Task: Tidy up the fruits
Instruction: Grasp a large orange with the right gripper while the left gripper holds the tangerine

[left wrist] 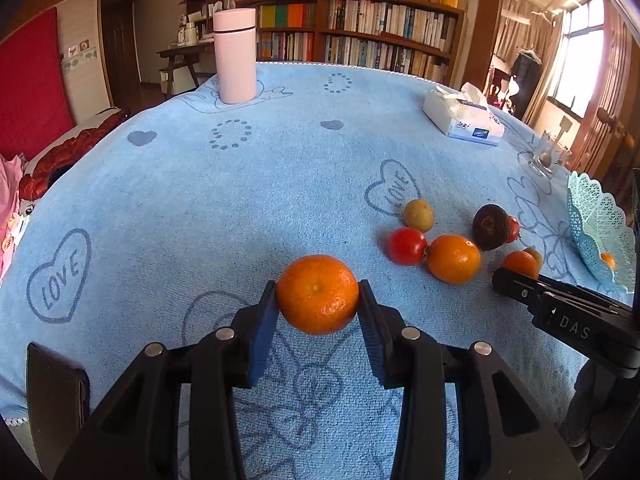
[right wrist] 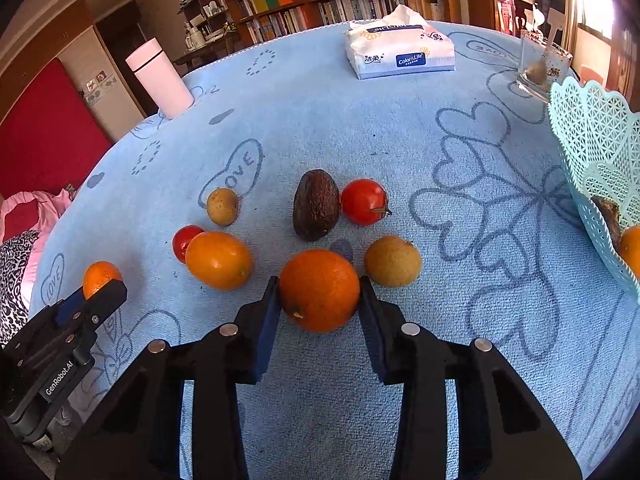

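- left gripper [left wrist: 318, 300]: black angular plastic frame, blue ribbed pads [left wrist: 264, 340], round silver pivot screws; "GenRobot.AI" printed on its side.
- right gripper [right wrist: 319, 298]: matching black frame, blue pads [right wrist: 267, 338], silver screws; white "DAS" lettering.

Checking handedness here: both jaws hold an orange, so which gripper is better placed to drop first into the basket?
Right. The right gripper has the teal basket close beside it; the left gripper sits farther away.

From the right gripper [right wrist: 319, 290], fruit crowds close: an orange [right wrist: 219, 259] at ten o'clock, an avocado [right wrist: 316, 205] at twelve, a brownish fruit [right wrist: 393, 261] at one. Bare cloth [right wrist: 500, 320] lies open toward three, up to the basket [right wrist: 592, 140].
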`<action>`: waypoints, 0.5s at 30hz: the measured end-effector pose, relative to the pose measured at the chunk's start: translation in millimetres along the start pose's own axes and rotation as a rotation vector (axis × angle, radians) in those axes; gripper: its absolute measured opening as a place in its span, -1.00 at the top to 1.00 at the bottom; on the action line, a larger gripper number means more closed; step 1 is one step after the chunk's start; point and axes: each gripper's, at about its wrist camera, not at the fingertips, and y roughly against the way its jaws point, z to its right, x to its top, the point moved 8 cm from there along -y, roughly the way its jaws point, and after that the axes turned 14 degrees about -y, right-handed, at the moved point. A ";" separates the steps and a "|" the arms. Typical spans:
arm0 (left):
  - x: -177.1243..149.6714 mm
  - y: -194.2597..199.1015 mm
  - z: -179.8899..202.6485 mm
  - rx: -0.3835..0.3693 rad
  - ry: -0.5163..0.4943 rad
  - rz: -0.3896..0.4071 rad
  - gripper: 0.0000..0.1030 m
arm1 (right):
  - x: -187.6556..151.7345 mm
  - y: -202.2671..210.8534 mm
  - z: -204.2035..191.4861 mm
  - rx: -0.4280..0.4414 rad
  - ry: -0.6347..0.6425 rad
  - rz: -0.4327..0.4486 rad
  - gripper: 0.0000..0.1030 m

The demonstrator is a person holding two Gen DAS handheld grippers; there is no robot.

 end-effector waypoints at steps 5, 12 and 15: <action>1.6 1.2 1.8 0.003 -0.006 0.001 0.22 | -3.2 7.1 4.2 0.012 -0.012 -0.004 0.24; 9.2 5.6 17.0 -0.001 -0.037 0.009 0.22 | 0.3 28.2 16.4 0.026 -0.028 0.027 0.24; 13.0 8.0 26.1 -0.004 -0.053 0.013 0.22 | 4.7 39.4 25.5 0.025 -0.036 0.052 0.24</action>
